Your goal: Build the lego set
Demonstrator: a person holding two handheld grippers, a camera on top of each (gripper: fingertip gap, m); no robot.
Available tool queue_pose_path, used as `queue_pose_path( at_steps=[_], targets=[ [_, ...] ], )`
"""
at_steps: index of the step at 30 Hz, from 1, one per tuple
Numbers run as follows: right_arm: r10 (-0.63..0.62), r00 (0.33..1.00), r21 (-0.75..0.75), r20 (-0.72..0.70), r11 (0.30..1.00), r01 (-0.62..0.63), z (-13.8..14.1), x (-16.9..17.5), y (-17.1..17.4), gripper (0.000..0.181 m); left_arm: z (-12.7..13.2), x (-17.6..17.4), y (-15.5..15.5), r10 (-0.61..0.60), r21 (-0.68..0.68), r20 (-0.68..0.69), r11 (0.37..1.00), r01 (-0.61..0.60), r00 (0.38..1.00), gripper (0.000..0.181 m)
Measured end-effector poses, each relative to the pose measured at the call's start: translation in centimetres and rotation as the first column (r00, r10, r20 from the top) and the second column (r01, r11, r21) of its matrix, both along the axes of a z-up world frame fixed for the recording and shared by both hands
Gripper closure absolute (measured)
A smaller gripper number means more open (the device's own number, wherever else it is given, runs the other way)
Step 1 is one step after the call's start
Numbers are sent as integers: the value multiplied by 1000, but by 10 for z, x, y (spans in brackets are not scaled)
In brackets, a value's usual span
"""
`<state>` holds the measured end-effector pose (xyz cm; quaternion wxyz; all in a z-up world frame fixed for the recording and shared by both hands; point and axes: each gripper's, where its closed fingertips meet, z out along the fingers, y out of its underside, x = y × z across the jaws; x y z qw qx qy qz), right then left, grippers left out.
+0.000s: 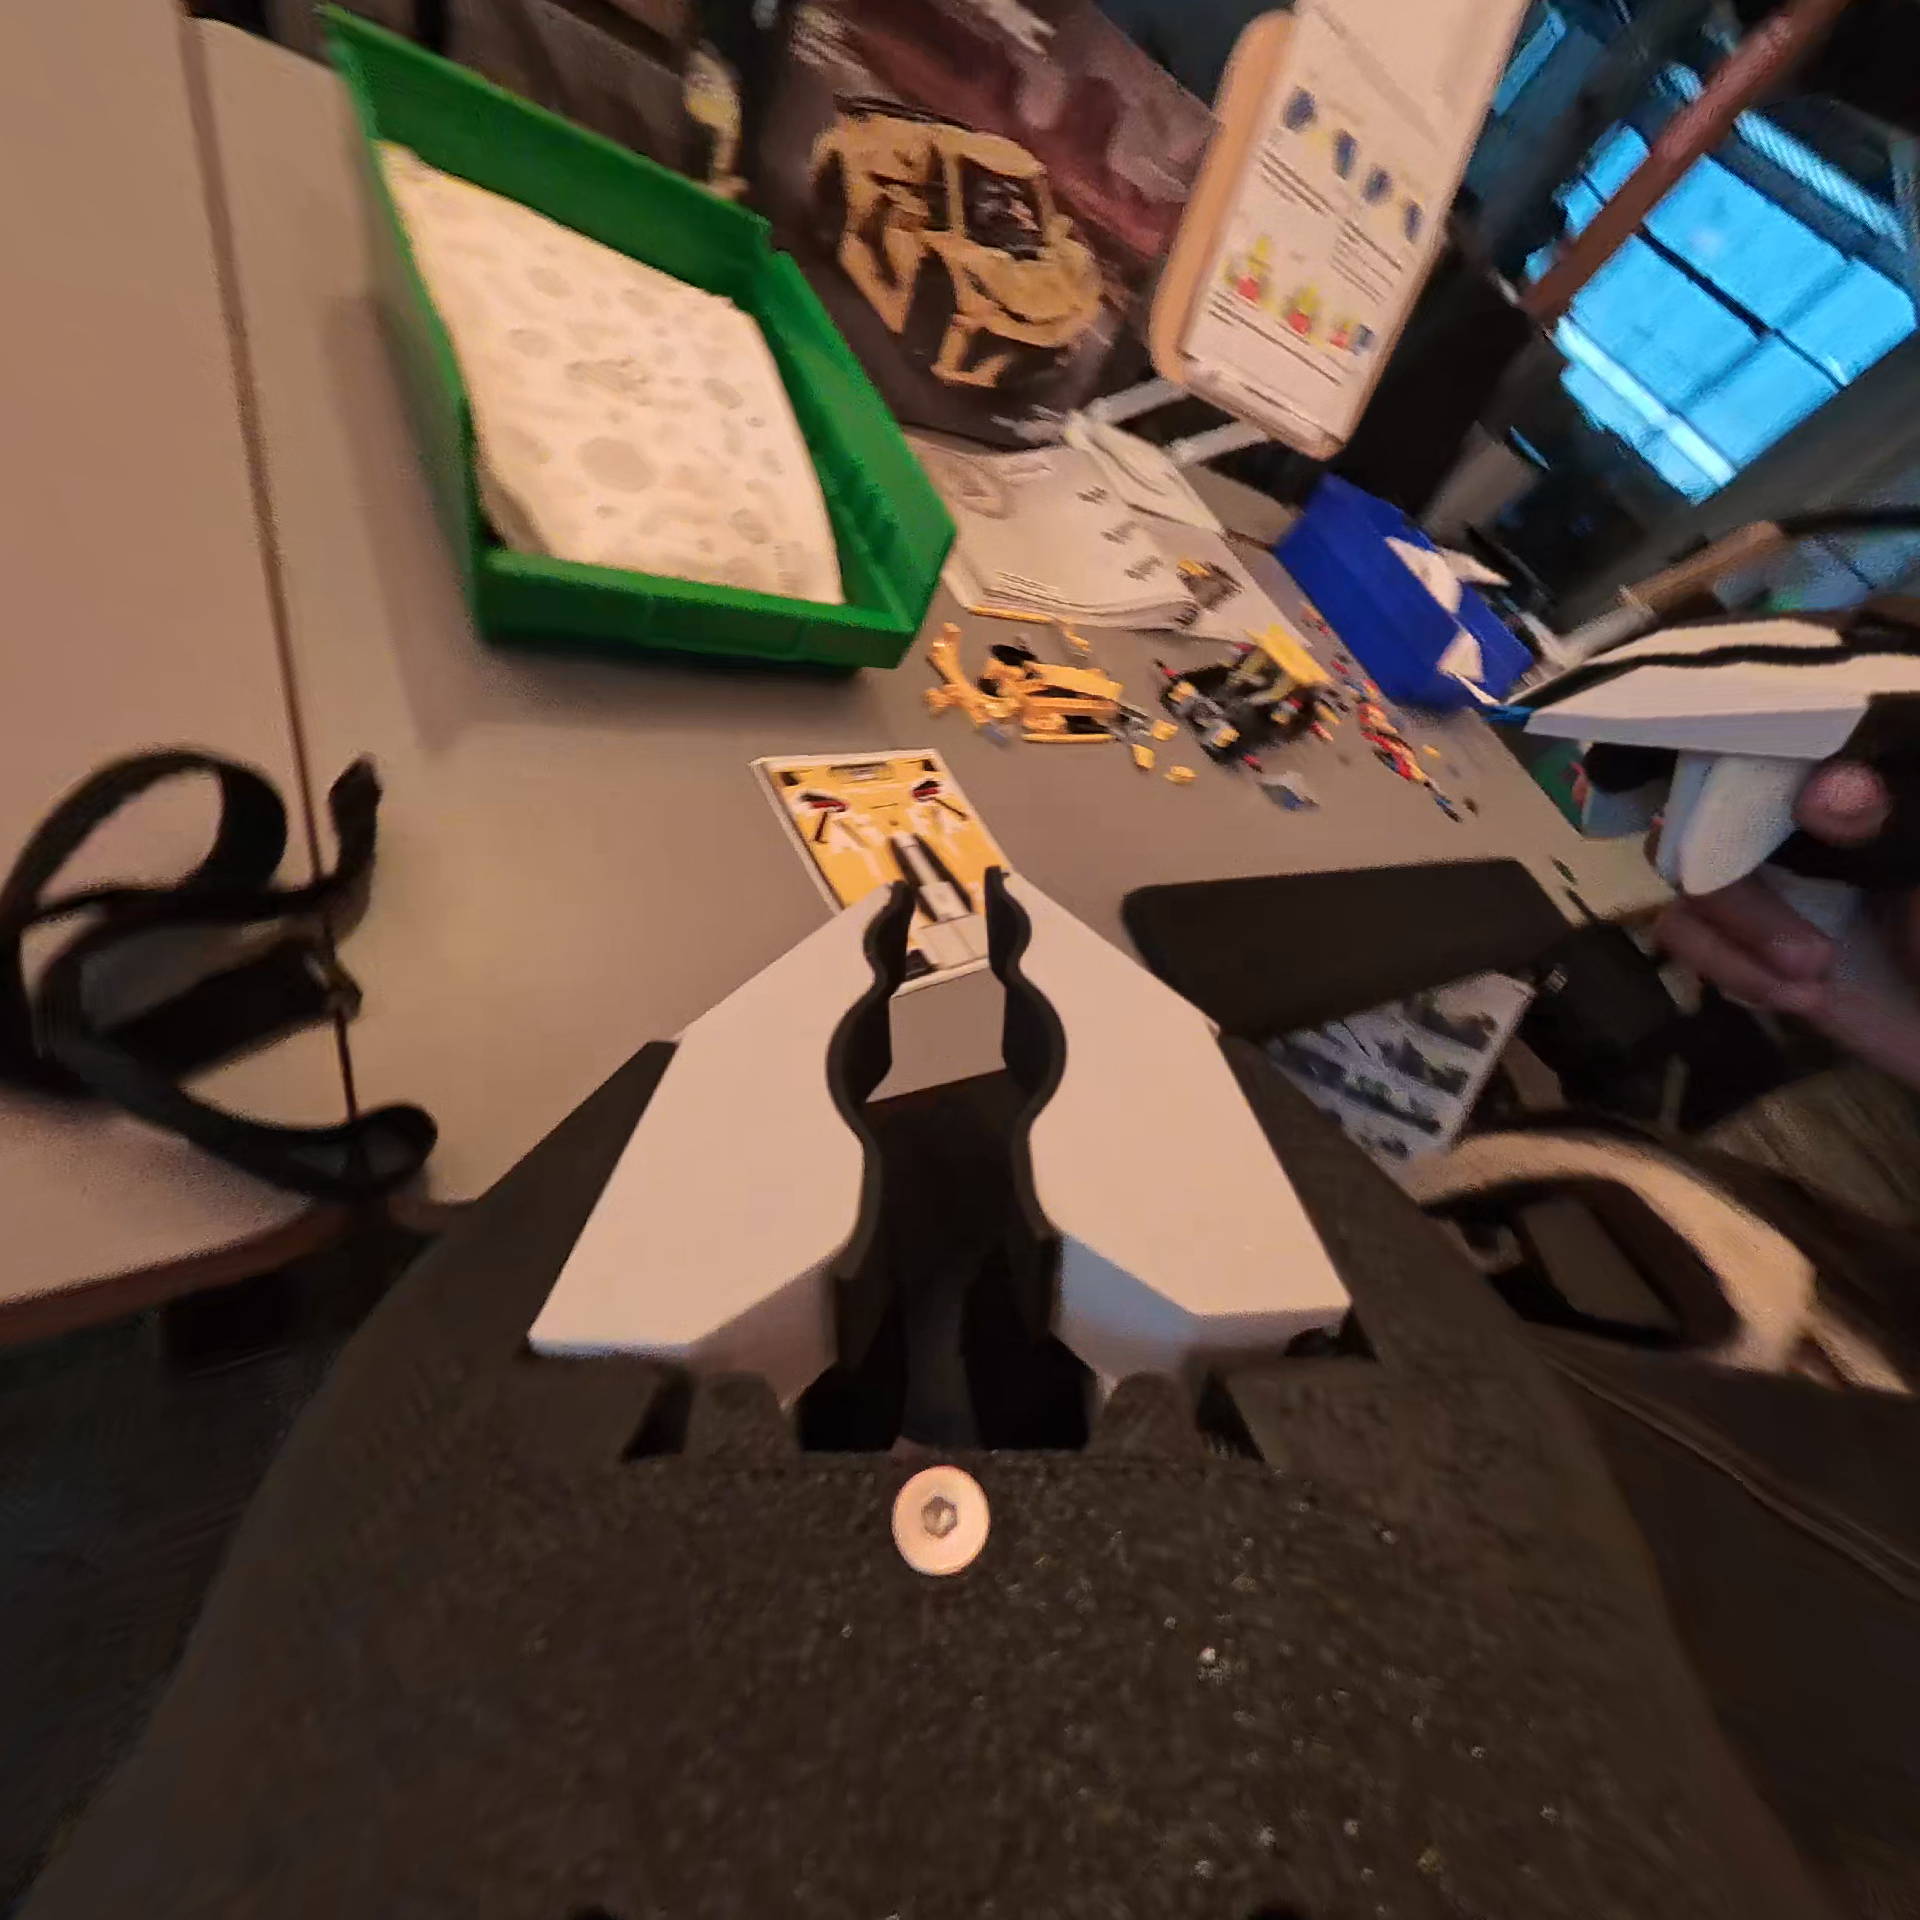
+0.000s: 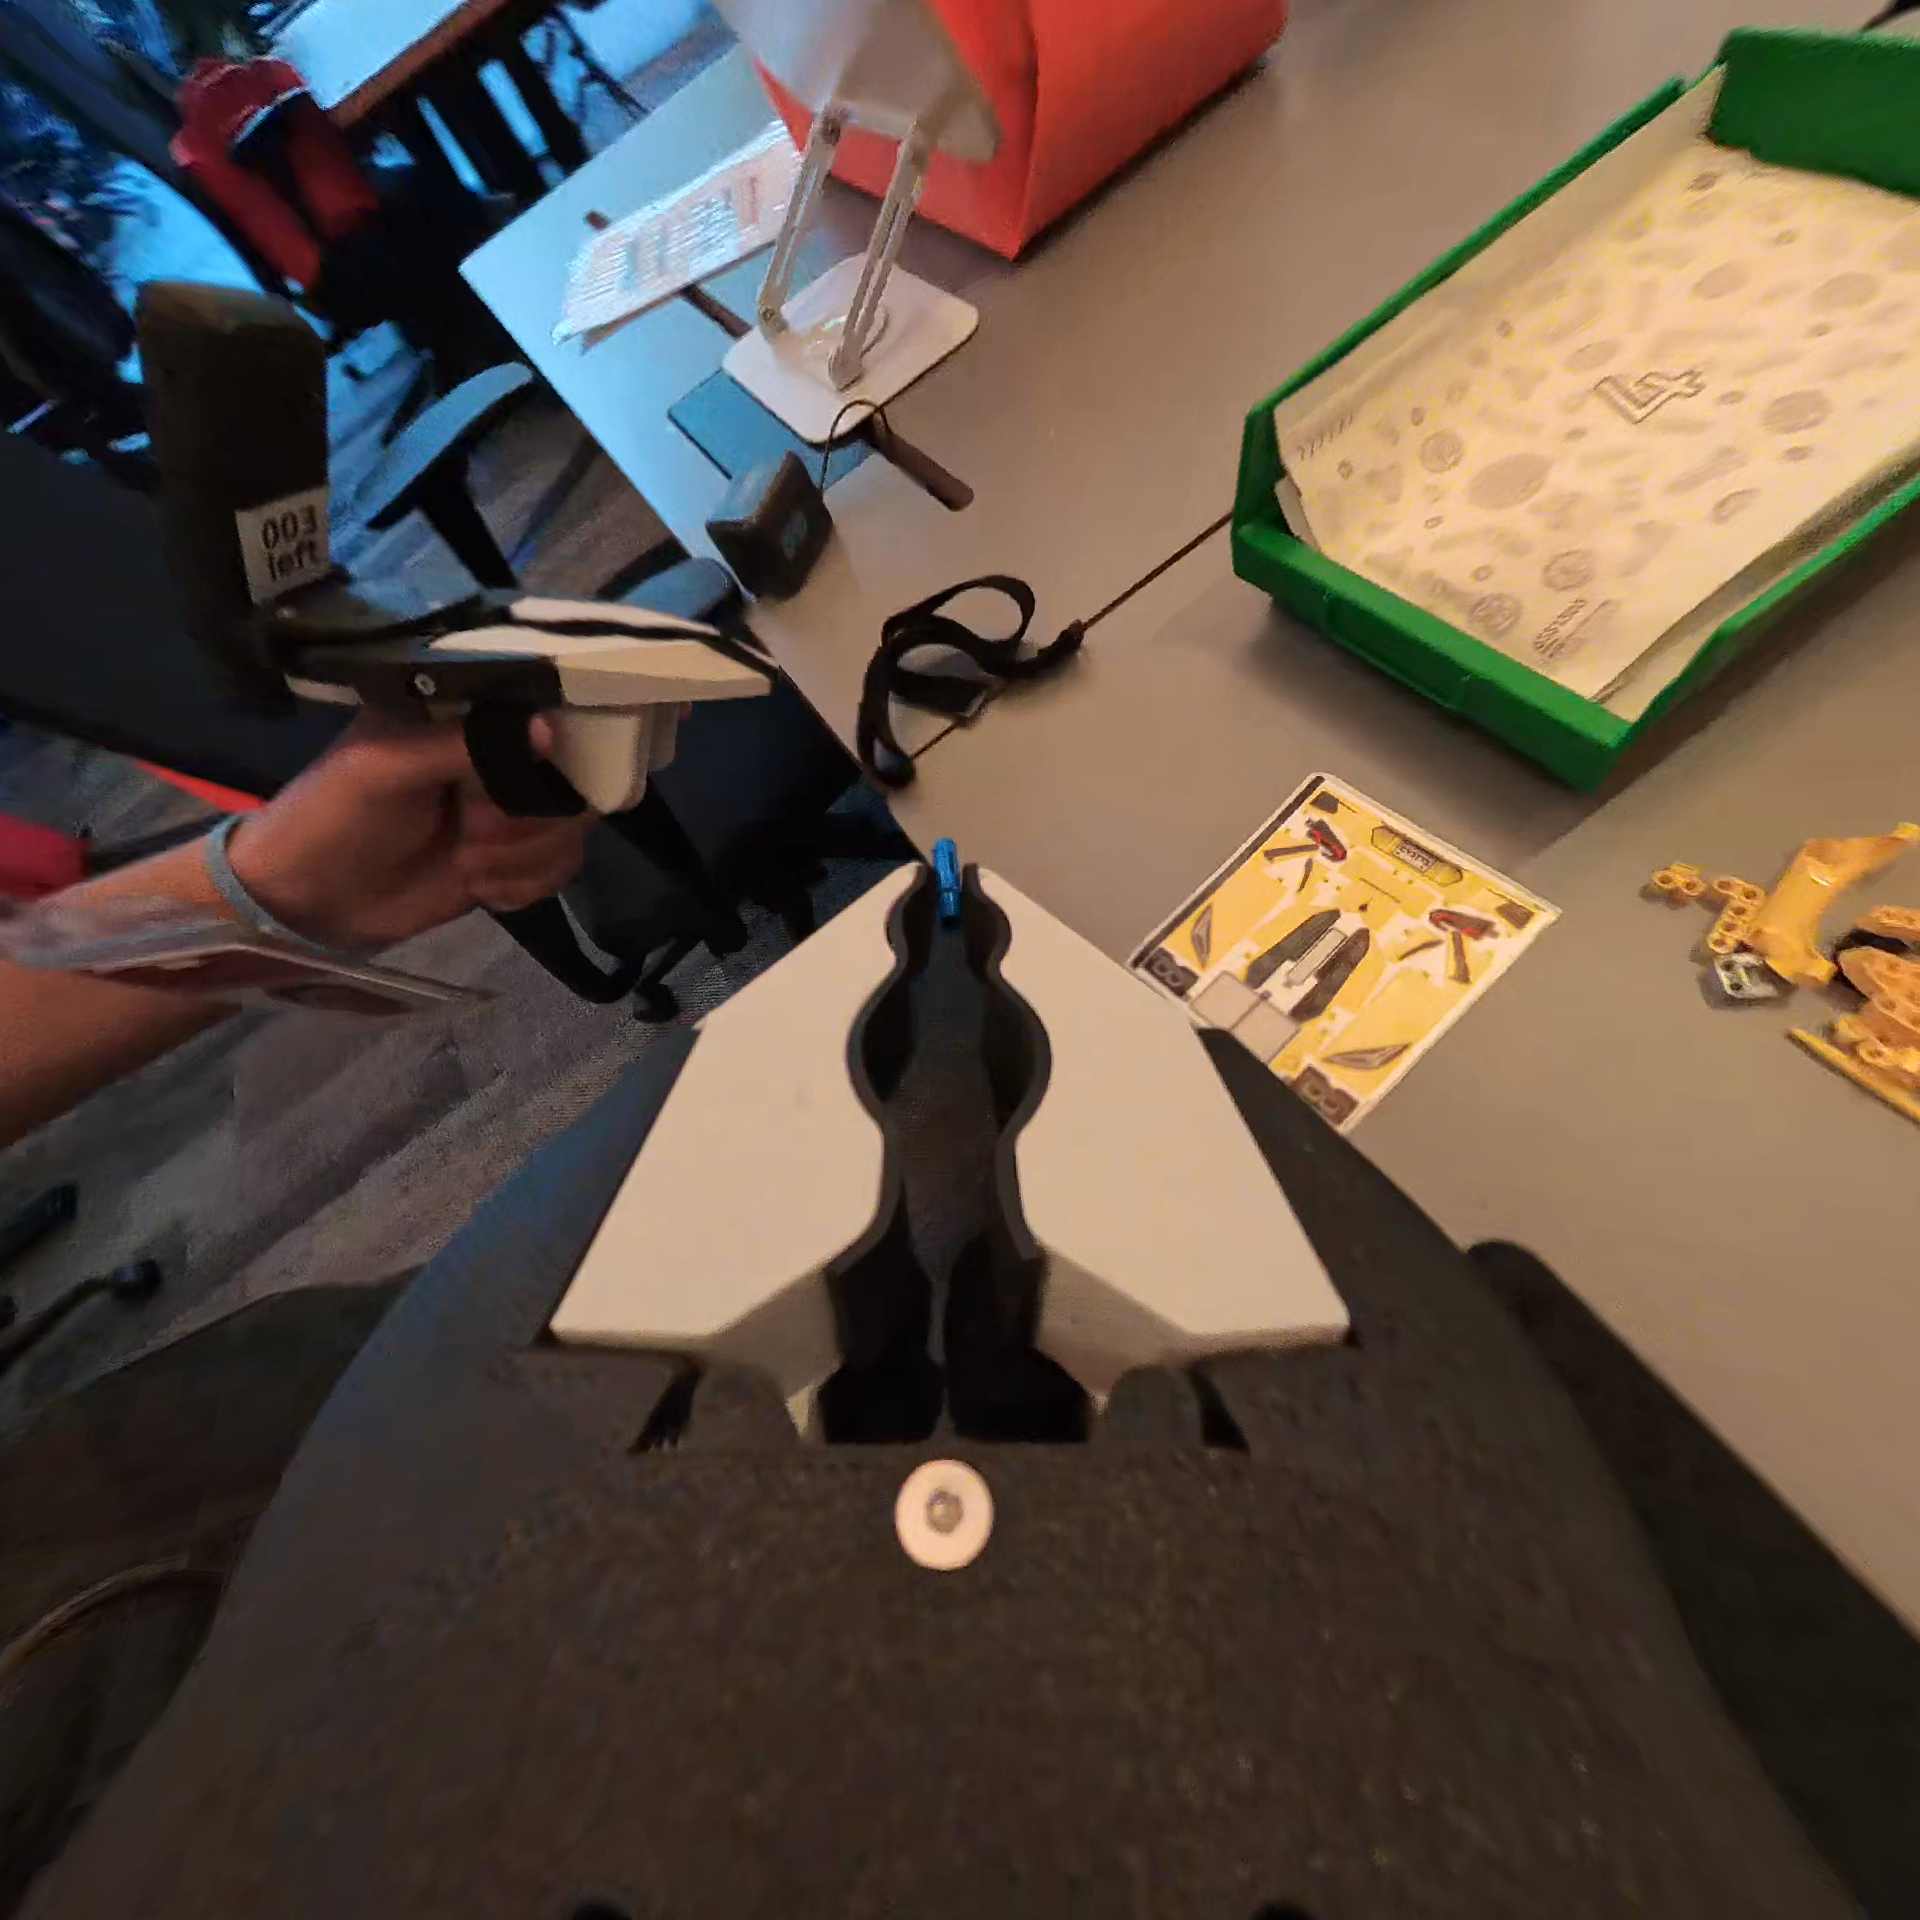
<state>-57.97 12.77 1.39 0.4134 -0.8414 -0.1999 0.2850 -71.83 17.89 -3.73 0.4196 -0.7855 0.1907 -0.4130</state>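
- Right gripper (image 2: 948,883): jaws clenched on a small blue plastic lego pin (image 2: 947,871) pinched at the very fingertips; it is held in the air off the near edge of the grey table (image 2: 1195,644), not over the build
- Left gripper (image 1: 948,914): jaws parted with a clear gap, nothing between them; it hovers low over the near end of the yellow printed sticker sheet (image 1: 883,831) without touching it, as far as the left wrist view shows
- The same left gripper shows side-on in the right wrist view, gripped by the person's left hand (image 2: 416,842), well to the left of the pin
- Task parts: half-built black-and-yellow lego vehicle body (image 1: 1247,691) and a loose yellow lego arm assembly (image 1: 1049,691) lie mid-table past the sticker sheet, with small scattered pieces around them; both blurred, no detail readable
- Green plastic bin (image 1: 862,488) with a patterned white paper bag (image 1: 623,384) sits to the left; blue plastic bin (image 1: 1382,592) to the right; stack of white instruction booklets (image 1: 1091,540) behind the parts
- Step, as judged: a pin is picked and in transit; insertion not yet done; build looks partway at most
- Next move likely calls for carrying the pin to a hole in one of the assemblies; the empty left gripper would need to brace that assembly; the tip-only hold means the pin could twist or slip under push
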Motion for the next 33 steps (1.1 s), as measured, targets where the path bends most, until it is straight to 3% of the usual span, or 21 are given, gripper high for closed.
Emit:
queue_pose_path(
  at_steps=[4, 8, 12, 15, 19, 21, 25, 28, 30, 33],
  targets=[
    [108, 991, 70, -80, 992, -103, -67, 6, 0, 177, -57, -7, -20, 178, 75, -3, 981, -177, 984, 167],
    [261, 959, 146, -107, 959, -245, -110, 9, -33, 177, -70, -8, -63, 249, 211, 35, 945, -250, 968, 172],
    [403, 904, 205, -141, 906, -371, -121, 37, -67, 177, -82, 10, -103, 244, 269, 4, 934, -236, 970, 172],
    [501, 855, 289, -130, 844, -451, -110, 76, -91, 177, -66, 33, -144, 298, 265, 43, 917, -299, 953, 172],
    [531, 842, 442, -93, 780, -443, -71, 150, -127, 177, -46, 101, -218, 300, 211, 28, 931, -299, 954, 172],
    [470, 868, 458, -163, 815, -356, -50, 193, -147, 177, -40, 141, -251, 316, 204, 2, 929, -310, 949, 171],
    [369, 885, 471, -283, 857, -207, -23, 264, -192, 178, -21, 238, -297, 223, 191, 100, 952, -239, 970, 169],
    [338, 862, 453, -378, 879, -146, -24, 300, -203, 178, -28, 303, -294, 137, 300, -22, 946, -124, 990, 168],
    [305, 835, 388, -457, 914, -121, -33, 321, -191, 177, -35, 343, -274, 83, 340, -94, 939, -46, 992, 168],
    [234, 803, 289, -549, 954, -80, -50, 354, -156, 177, -32, 401, -229, -58, 350, -98, 932, 89, 993, 169]
  ],
)
